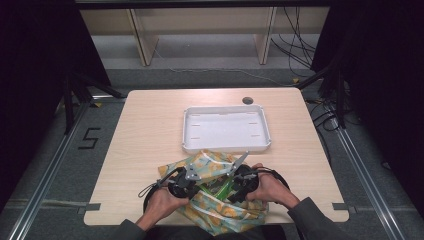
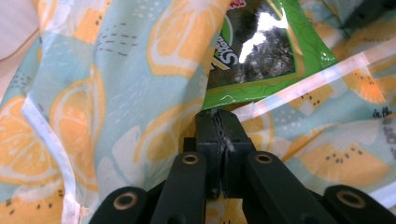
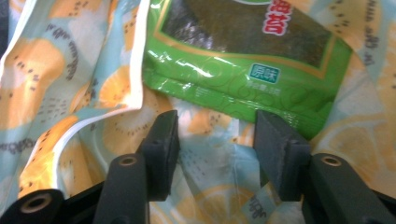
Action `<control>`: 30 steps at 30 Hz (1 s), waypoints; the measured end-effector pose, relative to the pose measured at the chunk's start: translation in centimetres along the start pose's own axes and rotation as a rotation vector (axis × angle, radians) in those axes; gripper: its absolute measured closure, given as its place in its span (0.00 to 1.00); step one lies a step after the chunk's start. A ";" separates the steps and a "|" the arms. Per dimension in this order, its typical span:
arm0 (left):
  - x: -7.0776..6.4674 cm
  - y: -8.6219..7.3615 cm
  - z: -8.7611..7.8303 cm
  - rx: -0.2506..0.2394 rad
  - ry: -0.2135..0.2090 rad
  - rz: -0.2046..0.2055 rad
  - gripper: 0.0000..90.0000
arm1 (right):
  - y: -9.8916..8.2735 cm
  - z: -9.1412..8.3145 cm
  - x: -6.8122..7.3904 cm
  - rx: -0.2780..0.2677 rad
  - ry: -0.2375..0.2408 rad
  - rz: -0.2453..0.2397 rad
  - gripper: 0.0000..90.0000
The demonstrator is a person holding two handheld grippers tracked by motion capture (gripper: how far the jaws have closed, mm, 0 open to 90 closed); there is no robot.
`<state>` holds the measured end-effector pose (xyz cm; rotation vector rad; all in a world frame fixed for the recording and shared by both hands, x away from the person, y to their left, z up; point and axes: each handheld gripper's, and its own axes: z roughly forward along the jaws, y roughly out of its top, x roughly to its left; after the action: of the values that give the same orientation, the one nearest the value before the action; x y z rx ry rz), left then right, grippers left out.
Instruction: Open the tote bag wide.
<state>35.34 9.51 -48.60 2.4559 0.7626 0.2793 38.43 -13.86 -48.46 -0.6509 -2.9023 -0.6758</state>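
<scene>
Near the front edge of the table [image 1: 150, 125], a lemon-print bag [image 1: 220, 212] in pale blue and orange lies crumpled between the person's two hands, and a green snack packet [image 1: 223, 189] with a dark window sits in its open mouth, partly wrapped by the fabric. Seen from the left gripper view, the packet [image 2: 266, 51] lies just beyond the jaw tips, its lower green edge close above them, while the bag [image 2: 116, 93] spreads out to the left and right. The left gripper [image 2: 218, 128] has its jaws pressed tightly together, and a thin fold of the bag's cloth at the white-trimmed rim is pinched between them. From the right gripper view, the packet [image 3: 252, 60] shows white and red printed characters, and its bottom edge lies just above the jaws, over the bag [image 3: 70, 84]. The right gripper [image 3: 215, 135] has its jaws spread apart; bag fabric lies in the gap between them, but the pads do not press on it. From the high view, the left gripper [image 1: 186, 181] and the right gripper [image 1: 240, 182] face each other across the packet, each held in one hand, with cables looping off to the sides. Farther back on the table, just beyond the bag, sits a white tray [image 1: 192, 142], and a small dark round cap [image 1: 247, 100] lies near the far edge.
</scene>
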 end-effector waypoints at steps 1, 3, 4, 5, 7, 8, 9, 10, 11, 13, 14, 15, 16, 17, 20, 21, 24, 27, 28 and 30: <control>0.0 0.0 0.0 -0.003 -0.001 -0.003 0.98 | 0.0 -0.1 0.1 -0.004 -0.008 0.000 0.56; 0.0 0.1 -0.1 0.017 -0.018 0.009 0.98 | 0.2 -0.6 0.0 -0.036 -0.021 -0.006 0.57; 0.0 0.1 0.0 0.010 -0.015 0.005 0.98 | 0.4 -1.0 0.0 -0.051 -0.032 0.009 0.59; 0.0 0.1 0.0 0.003 -0.011 0.007 0.98 | 0.6 -1.2 -0.2 -0.076 -0.052 0.003 0.61; 0.0 0.1 0.0 0.008 -0.018 -0.007 0.98 | 1.1 -1.6 -0.5 -0.116 -0.074 -0.035 0.70; 0.0 0.1 -0.1 0.014 -0.022 -0.004 0.98 | 1.4 -1.7 -0.6 -0.119 -0.072 -0.032 0.76; -0.1 0.0 0.0 0.001 -0.012 -0.006 0.98 | 1.6 -1.8 -0.7 -0.121 -0.075 -0.027 0.82; 0.0 0.1 0.0 0.002 -0.012 0.000 0.98 | 1.8 -1.7 -0.9 -0.125 -0.090 -0.043 0.90; 0.0 0.1 -0.1 0.002 -0.010 0.016 0.98 | 1.9 -1.6 -1.0 -0.108 -0.103 -0.019 0.94; 0.0 0.1 0.0 0.003 -0.016 -0.004 0.97 | 2.2 -1.2 -1.6 -0.097 -0.145 -0.054 1.00; 0.0 0.0 0.0 0.002 -0.015 -0.002 0.97 | 2.3 -1.1 -1.6 -0.078 -0.173 -0.056 1.00; 0.0 0.0 0.0 0.002 -0.015 -0.001 0.97 | 2.5 -1.0 -1.7 -0.064 -0.207 -0.072 1.00; 0.1 0.1 -0.1 0.003 -0.014 0.017 0.97 | 2.5 -0.9 -1.7 -0.059 -0.230 -0.073 1.00; 0.1 0.1 -0.1 0.003 -0.014 0.016 0.97 | 2.7 -0.9 -1.9 -0.057 -0.268 -0.092 1.00; 0.0 0.1 -0.1 0.014 -0.024 0.004 0.97 | 3.2 -1.0 -2.0 -0.043 -0.342 -0.131 1.00; 0.0 0.1 -0.1 0.013 -0.016 0.005 0.98 | 3.2 -1.0 -1.9 -0.036 -0.371 -0.113 1.00; 0.1 0.1 -0.1 0.008 -0.018 0.017 0.97 | 3.4 -1.0 -1.7 -0.031 -0.392 -0.141 1.00; 0.0 0.1 -0.1 -0.003 -0.010 0.015 0.97 | 3.5 -1.1 -1.0 -0.057 -0.285 -0.161 1.00; 0.1 0.1 -0.1 0.002 -0.007 0.017 0.97 | 3.6 -0.9 -0.8 -0.065 -0.249 -0.185 1.00; 0.0 0.2 -0.1 0.005 -0.013 0.016 0.97 | 3.8 -0.4 -0.4 -0.042 -0.261 -0.199 1.00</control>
<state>35.40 9.45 -48.38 2.4671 0.7386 0.2674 40.39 -11.11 -46.64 -0.4920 -3.2354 -0.7252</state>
